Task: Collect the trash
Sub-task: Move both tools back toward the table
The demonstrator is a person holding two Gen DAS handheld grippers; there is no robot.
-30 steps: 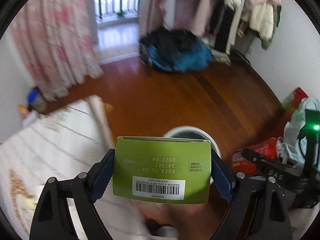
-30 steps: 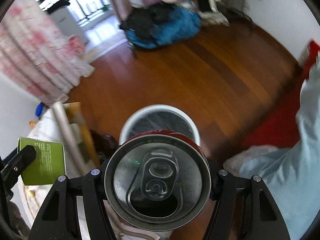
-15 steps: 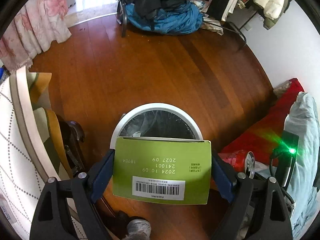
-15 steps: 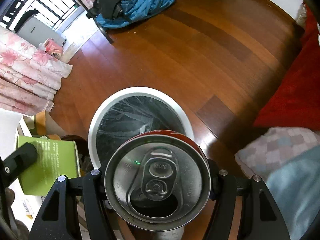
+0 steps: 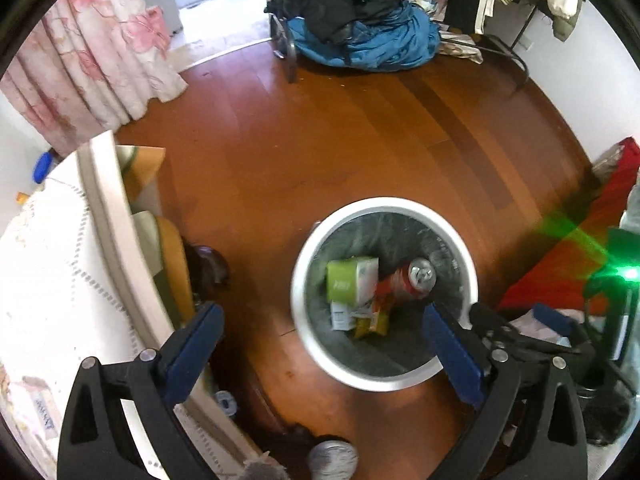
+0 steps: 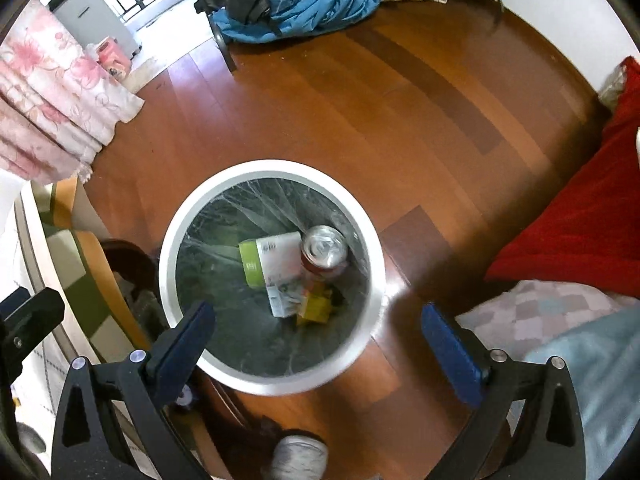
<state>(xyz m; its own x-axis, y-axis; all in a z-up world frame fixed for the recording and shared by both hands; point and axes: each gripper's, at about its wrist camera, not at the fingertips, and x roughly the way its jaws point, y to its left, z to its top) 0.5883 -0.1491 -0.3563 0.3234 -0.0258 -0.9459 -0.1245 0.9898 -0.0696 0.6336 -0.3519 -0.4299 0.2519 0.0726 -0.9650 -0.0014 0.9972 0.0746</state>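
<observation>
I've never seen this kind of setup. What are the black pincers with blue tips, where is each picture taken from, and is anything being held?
They are two handheld grippers, one in each of a person's hands, each carrying a fisheye camera looking along its fingers. One picture is from the left gripper, the other from the right gripper. Both have their jaws wide apart and hold nothing. Below them on the wooden floor stands a round white bin with a dark liner. Inside lie a green and white carton, a red drink can and some yellow packaging.
</observation>
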